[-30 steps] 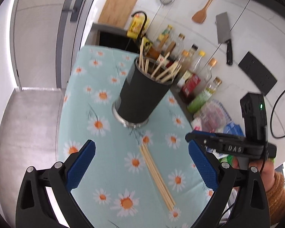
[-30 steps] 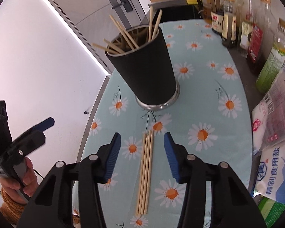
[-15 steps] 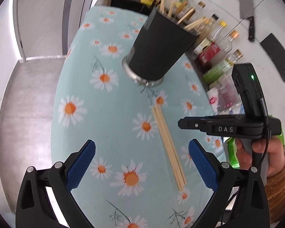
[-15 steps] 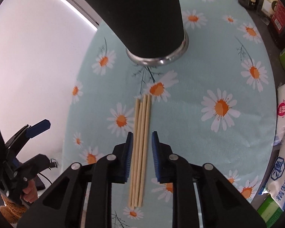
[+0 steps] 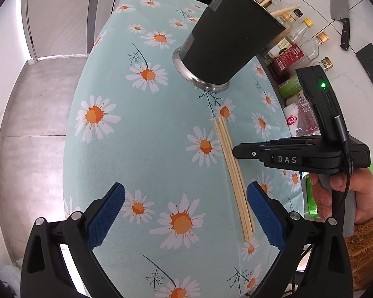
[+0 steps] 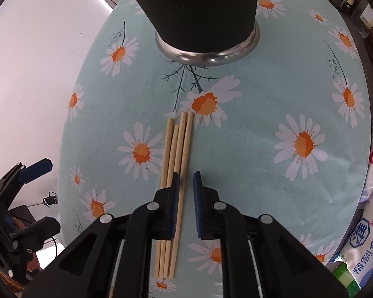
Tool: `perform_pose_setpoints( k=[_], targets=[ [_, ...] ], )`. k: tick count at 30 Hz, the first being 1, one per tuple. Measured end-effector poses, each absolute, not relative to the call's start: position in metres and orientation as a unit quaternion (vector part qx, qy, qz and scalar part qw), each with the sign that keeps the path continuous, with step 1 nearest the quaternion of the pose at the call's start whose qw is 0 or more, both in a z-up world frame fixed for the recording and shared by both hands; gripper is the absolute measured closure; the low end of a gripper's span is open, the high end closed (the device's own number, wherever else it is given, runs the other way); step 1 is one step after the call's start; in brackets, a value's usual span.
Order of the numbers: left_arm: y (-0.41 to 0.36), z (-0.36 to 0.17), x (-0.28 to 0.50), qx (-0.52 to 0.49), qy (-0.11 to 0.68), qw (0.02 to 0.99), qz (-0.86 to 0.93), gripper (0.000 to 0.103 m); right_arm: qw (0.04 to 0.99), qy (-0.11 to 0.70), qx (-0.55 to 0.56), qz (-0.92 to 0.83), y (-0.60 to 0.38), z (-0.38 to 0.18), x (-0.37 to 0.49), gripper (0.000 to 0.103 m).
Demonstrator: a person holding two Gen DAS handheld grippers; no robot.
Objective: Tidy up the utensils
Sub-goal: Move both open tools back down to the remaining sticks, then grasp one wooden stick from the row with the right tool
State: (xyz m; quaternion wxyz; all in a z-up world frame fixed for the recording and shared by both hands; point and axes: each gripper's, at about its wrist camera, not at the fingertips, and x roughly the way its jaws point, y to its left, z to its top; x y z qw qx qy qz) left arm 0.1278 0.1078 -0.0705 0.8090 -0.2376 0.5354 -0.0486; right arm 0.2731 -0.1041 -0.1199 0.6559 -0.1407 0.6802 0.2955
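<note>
Several wooden chopsticks (image 6: 176, 154) lie side by side on the daisy tablecloth (image 6: 261, 114), in front of a black holder (image 6: 201, 7) with a steel base. More chopsticks stand in that holder (image 5: 231, 39). My right gripper (image 6: 186, 181) points down over the bundle. Its jaws are closing around the rightmost stick, with a small gap left on both sides. In the left wrist view that gripper (image 5: 236, 152) sits just above the sticks (image 5: 232, 171), held by a hand (image 5: 335, 198). My left gripper (image 5: 185, 198) is open and empty, with the sticks' near ends by its right finger.
Sauce bottles (image 5: 288, 54) and food bags (image 6: 370, 236) crowd the counter right of the cloth. A cleaver (image 5: 339, 7) hangs on the wall. The cloth's left edge drops off to a grey floor (image 5: 37, 114).
Both grippers have come down towards the table. The right jaws have narrowed from wide apart to a slim gap around one chopstick. The left jaws stay wide.
</note>
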Motion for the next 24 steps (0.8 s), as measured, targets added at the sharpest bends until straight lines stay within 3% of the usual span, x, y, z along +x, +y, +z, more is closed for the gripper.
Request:
perform_pose_setpoints(
  k=[17, 24],
  targets=[
    [0.121, -0.072, 0.129, -0.245, 0.541, 0.803, -0.039, 0.008, 0.645, 0.698, -0.212, 0.229, -0.058, -0.132, 0.266, 0.092],
    [0.119, -0.078, 0.128, -0.246, 0.555, 0.794, -0.026, 0.008, 0.645, 0.698, -0.213, 0.227, -0.054, -0.132, 0.264, 0.097]
  ],
)
